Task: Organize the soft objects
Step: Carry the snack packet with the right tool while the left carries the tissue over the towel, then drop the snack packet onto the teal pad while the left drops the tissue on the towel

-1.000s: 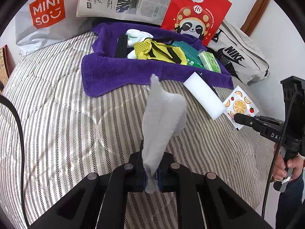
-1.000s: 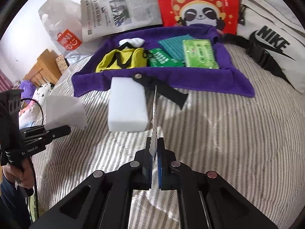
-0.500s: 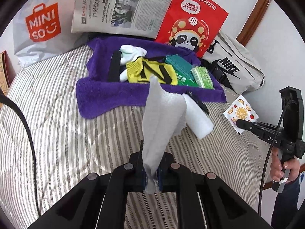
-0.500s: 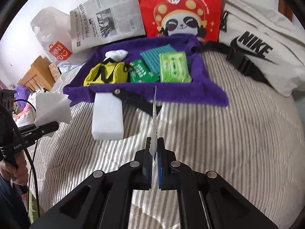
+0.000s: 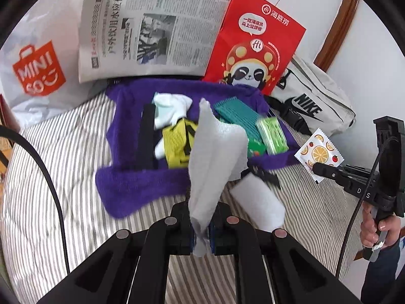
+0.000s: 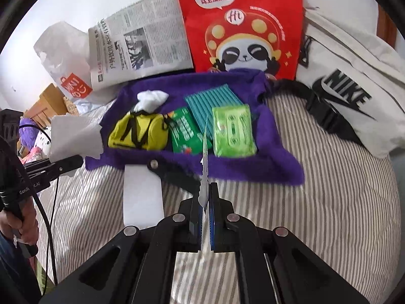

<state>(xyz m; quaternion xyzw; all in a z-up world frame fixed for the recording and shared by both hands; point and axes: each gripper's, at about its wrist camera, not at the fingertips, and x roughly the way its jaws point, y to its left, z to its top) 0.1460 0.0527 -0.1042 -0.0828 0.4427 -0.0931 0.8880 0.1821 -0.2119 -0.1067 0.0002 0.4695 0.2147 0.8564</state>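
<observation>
The white tissue is clamped by its lower corner in the left claw and stands up loose above the jaws, while the fruit-print sachet is pinched edge-on in the right claw, both raised over the striped bed. The tissue is held by so little that, in my judgement, a quick swing could tear it or let it slide out, and it hides much of what lies beyond the left claw, so a blind lowering could knock the white foam block or the black strap just ahead. Beyond those, on the purple towel, lie a yellow pouch, two green packets and a teal one whose print is too small to read. Farthest off stand a "MINISO" bag, a Chinese-language newspaper, a red panda bag with Chinese characters, and a "NIKE" bag.
</observation>
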